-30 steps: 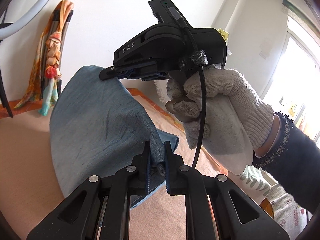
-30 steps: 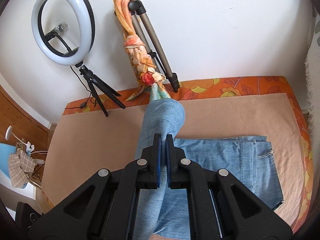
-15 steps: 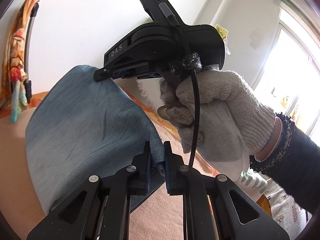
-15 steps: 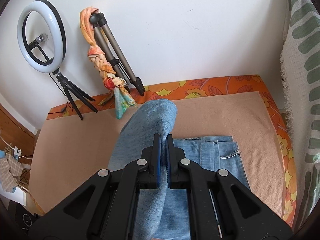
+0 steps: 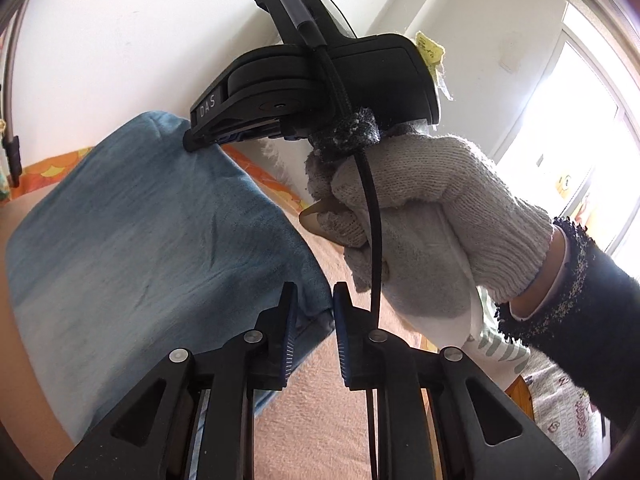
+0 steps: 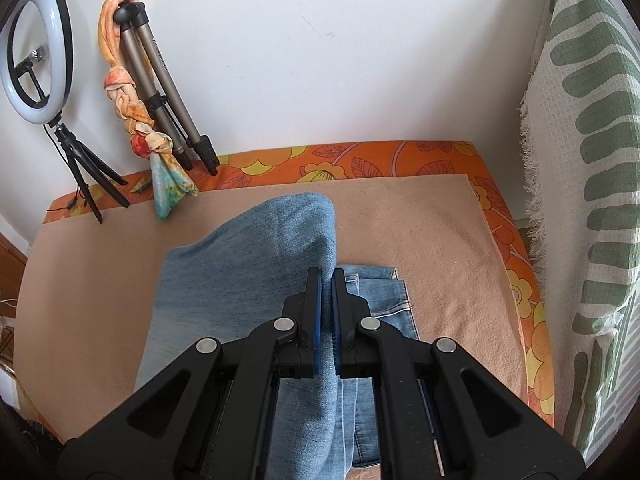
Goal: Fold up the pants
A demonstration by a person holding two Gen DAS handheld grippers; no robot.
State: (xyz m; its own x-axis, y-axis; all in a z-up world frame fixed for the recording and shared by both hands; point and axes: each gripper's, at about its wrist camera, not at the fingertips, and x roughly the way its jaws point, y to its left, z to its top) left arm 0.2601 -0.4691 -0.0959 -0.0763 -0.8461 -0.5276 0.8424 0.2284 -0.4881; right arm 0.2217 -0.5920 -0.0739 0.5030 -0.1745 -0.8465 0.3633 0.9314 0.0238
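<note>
Risk first: left gripper (image 5: 314, 308) has its jaws opening, the pants (image 5: 152, 240) corner between them looking loose, while right gripper (image 6: 327, 300) is clamped tight on the other corner, so the lifted fold may sag on one side and land skewed over the flat waist half (image 6: 380, 292) on the bed (image 6: 440, 232). Cloth could also snag on the parting pads. Containers: none in view.

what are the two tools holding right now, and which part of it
The right tool is clamped on the edge of the lifted fold of the blue denim pants. The left tool has that fold's corner between its jaws, which are opening.
</note>
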